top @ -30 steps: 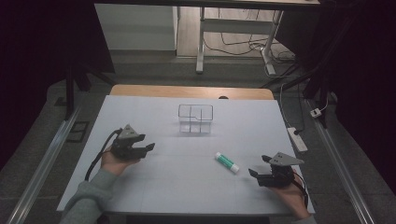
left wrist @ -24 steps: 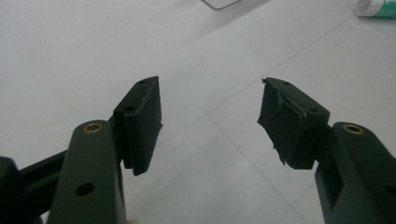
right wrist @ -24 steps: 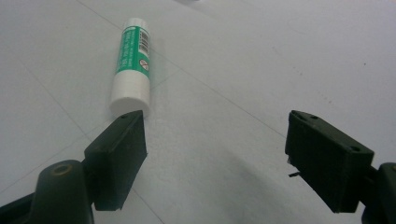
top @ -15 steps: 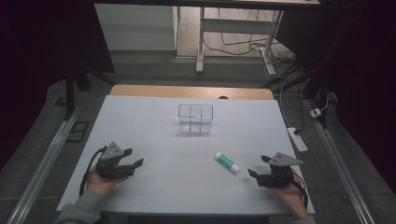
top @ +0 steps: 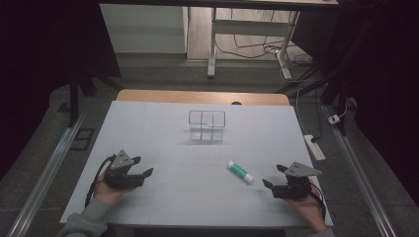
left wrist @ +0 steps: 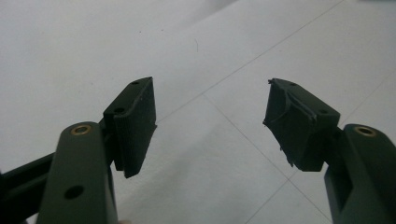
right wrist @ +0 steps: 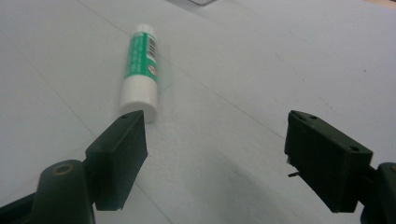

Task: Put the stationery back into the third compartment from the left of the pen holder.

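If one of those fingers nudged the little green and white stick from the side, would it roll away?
Probably. The glue stick is a round tube lying on its side on the flat table, so a sideways nudge would likely roll it. It looks stiff and light. Its smooth shell may slip in the right gripper, whose fingers stand open.

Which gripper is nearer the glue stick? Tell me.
Right. The right gripper sits just beside the glue stick, jaws open and apart from it. The left gripper is far across the table, jaws open with nothing between them.
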The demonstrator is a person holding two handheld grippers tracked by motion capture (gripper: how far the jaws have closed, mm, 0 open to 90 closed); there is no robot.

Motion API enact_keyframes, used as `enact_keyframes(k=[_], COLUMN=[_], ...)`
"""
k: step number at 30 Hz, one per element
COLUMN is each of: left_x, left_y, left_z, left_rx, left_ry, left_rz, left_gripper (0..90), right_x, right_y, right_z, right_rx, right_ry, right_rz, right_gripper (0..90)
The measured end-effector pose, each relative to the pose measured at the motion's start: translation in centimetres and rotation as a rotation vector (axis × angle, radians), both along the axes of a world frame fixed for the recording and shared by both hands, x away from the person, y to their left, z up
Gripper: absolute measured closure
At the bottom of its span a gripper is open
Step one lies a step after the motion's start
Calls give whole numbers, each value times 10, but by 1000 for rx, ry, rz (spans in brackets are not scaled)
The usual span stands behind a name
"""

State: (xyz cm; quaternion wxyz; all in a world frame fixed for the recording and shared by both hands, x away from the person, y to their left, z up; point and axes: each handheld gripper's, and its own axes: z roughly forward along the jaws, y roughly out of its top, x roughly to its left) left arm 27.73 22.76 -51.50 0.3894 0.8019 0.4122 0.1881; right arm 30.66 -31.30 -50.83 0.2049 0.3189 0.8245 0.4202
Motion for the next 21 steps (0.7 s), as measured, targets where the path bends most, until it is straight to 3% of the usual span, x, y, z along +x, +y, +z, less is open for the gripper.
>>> enact_keyframes(k=[3, 7, 12, 21], left_x=[1, 2, 3, 3], left_y=[0, -2, -5, -5], left_z=[-1, 0, -1, -1], left_rx=[5, 6, 30, 29], left_ry=[2, 2, 2, 3], left_rz=[-3, -9, -14, -14], left_gripper=[334, 332, 327, 324], right_x=[-1, -1, 0, 1], right_y=[1, 6, 15, 33], right_z=[5, 11, 20, 33], right_rx=[33, 31, -17, -87], right_ry=[5, 9, 31, 60], right_rz=[7, 17, 31, 62], right_gripper=[208, 214, 219, 220])
